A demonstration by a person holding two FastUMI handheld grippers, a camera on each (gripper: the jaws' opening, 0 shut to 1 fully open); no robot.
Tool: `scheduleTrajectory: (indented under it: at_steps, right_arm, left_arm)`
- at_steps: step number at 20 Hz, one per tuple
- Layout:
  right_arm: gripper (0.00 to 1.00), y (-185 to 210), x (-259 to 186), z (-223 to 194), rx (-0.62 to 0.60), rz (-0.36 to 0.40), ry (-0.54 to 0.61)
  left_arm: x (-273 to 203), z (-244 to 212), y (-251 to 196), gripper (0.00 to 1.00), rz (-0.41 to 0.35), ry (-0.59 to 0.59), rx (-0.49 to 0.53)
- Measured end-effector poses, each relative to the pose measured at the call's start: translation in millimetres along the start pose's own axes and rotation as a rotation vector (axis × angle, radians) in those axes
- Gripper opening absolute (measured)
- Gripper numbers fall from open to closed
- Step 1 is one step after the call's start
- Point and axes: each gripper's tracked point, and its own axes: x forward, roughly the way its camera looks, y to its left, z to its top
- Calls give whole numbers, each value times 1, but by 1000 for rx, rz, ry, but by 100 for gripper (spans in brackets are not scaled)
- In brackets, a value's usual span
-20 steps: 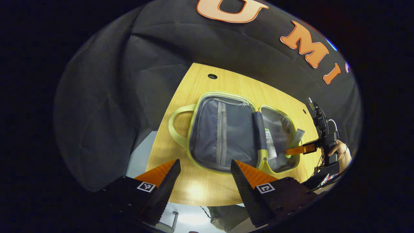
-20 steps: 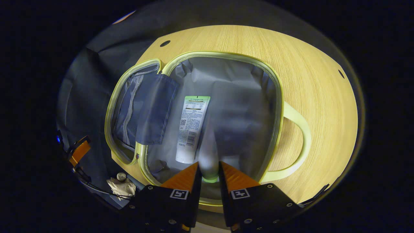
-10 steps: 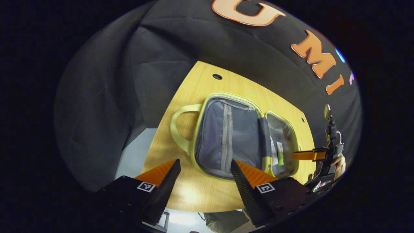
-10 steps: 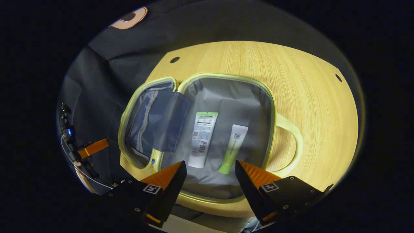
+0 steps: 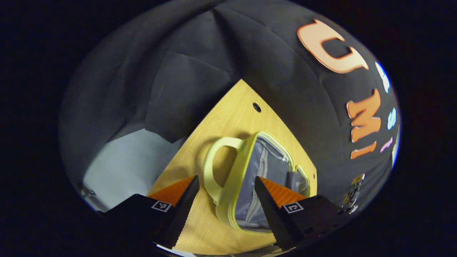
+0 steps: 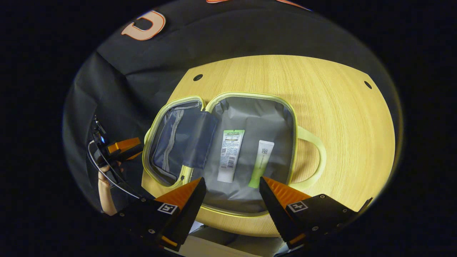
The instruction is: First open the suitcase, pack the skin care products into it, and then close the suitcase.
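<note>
Left hand-held gripper [image 5: 222, 200] is hanging released in the lower middle of the left gripper view, its fingers framing the suitcase [image 5: 250, 192] handle on the counter [image 5: 228, 117].

Right hand-held gripper [image 6: 232, 200] is also gaping released at the bottom of the right gripper view, above the opened suitcase [image 6: 246, 114], where a white tube [image 6: 230, 155] and a green tube [image 6: 261, 163] are lying side by side.

We see a round wooden tabletop [image 6: 339, 117] with pale yellow grain, and small dark holes [image 6: 197, 77] near its rim, one at the far left and another at the far right. Beyond the table's edge lies a pale grey floor [image 5: 125, 157]. Black cloth [image 5: 185, 64], creased in folds, hangs behind the table.
</note>
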Motion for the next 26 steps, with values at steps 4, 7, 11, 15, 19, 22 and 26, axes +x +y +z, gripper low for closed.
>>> scheduleTrajectory:
  at_steps: [4,7,11,15,19,22,26]
  right_arm:
    - [96,-5,-11,0,32,-7,-19]
    - [96,-12,-15,-5,43,-15,-13]
    - [96,-16,-22,-5,75,-6,-26]
    - [96,-22,-29,-3,84,-6,-48]
    - [96,-32,-37,9,71,-21,-104]
    - [96,-44,-48,23,44,-32,-170]
    - [96,-67,-76,51,-14,-55,-289]
  left_arm:
    - [19,11,19,97,-2,-11,-83]
    - [34,8,8,94,-57,4,-132]
    - [55,11,19,53,19,-23,-122]
    - [47,7,5,10,37,9,-106]
    - [10,22,-33,9,99,-29,56]
    - [-21,35,-89,9,83,-76,149]
    - [-62,38,-173,8,56,-117,273]
